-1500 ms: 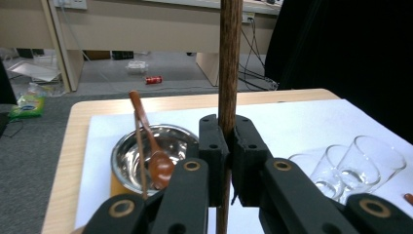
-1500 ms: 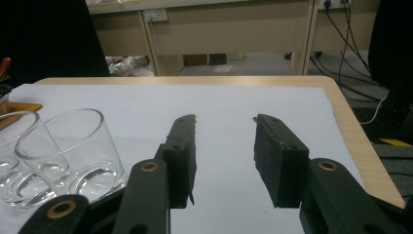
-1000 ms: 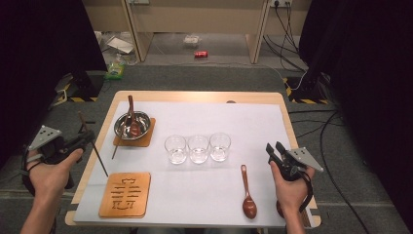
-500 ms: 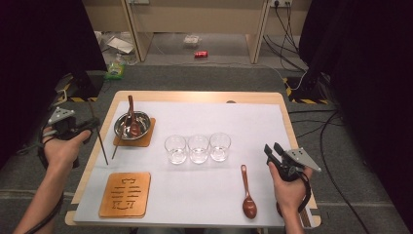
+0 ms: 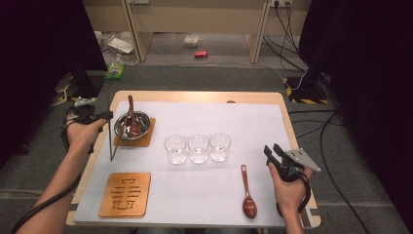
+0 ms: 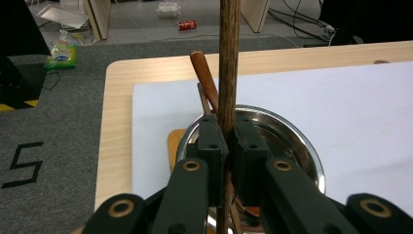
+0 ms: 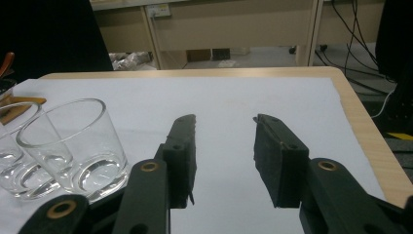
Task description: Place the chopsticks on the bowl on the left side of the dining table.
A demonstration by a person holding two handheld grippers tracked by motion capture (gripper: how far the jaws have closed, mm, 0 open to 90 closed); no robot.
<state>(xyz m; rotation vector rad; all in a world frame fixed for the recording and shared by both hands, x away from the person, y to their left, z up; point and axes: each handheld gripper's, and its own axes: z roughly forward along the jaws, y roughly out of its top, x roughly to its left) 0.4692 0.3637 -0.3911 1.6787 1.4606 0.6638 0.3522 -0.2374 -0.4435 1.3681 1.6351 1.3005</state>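
Dark wooden and thin, the long stick (image 6: 228, 73) stood clamped between the pads of the left gripper (image 6: 228, 141), crossing them upright in that gripper's own view; in the high view it hung slanting from the gripper (image 5: 100, 117) down past the table's left edge, just beside the round steel bowl (image 5: 141, 121); the right gripper (image 7: 225, 151) rested with jaws parted and nothing between them, near the clear drinking glasses (image 7: 73, 146).
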